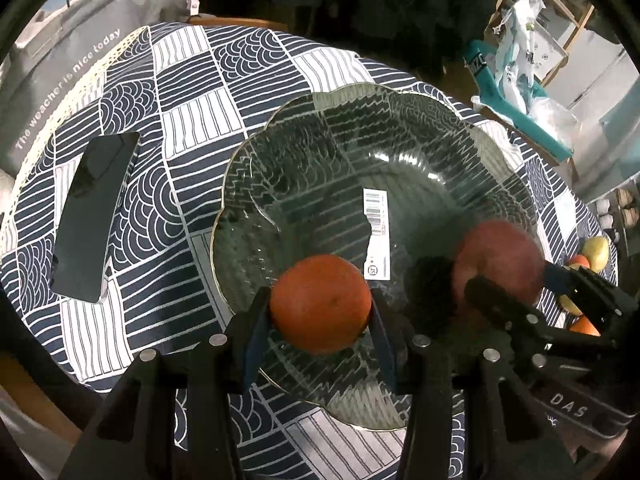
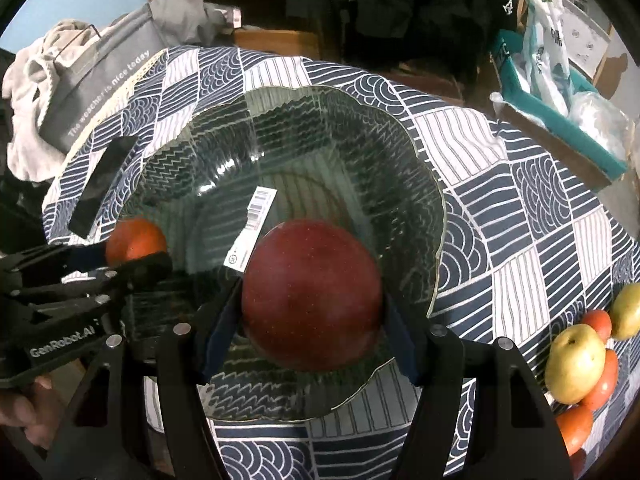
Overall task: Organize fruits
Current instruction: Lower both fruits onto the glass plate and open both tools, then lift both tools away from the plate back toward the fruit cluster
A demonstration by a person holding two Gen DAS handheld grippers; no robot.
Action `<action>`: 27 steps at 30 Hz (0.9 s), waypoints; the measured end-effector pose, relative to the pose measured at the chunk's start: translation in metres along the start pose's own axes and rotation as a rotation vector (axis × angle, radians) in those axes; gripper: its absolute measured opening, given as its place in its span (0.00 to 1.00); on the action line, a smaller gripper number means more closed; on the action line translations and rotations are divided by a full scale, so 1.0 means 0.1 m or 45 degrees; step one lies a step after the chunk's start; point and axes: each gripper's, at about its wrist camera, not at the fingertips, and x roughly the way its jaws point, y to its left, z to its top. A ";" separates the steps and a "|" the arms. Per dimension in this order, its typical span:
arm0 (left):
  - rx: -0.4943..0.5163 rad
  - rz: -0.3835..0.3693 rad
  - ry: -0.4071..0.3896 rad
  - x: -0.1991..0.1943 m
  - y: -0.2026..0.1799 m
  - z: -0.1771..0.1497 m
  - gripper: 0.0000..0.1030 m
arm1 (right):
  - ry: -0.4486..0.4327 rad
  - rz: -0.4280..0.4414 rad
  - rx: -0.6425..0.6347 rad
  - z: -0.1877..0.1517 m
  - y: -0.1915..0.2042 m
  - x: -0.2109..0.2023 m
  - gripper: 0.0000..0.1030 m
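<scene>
Glass bowl (image 1: pixel 432 120) fills mid-frame on the patterned cloth (image 1: pixel 192 80), and over it the left gripper (image 1: pixel 320 312) pinches an orange (image 1: pixel 320 302) at lower centre while the right gripper (image 2: pixel 314 300) pinches a red apple (image 2: pixel 312 292) likewise.

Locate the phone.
The phone lies flat on the patterned tablecloth, left of the glass bowl in the left wrist view, near the grey bag.
</scene>
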 end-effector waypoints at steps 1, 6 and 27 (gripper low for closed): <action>0.002 -0.001 -0.008 -0.01 0.00 0.00 0.51 | 0.012 0.012 0.007 0.01 -0.01 0.01 0.66; 0.039 0.033 -0.040 -0.07 -0.05 0.00 0.67 | -0.012 0.041 0.007 0.01 0.01 -0.02 0.67; 0.074 -0.064 -0.162 -0.65 -0.34 0.05 0.67 | -0.361 -0.159 0.023 0.09 -0.05 -1.05 0.74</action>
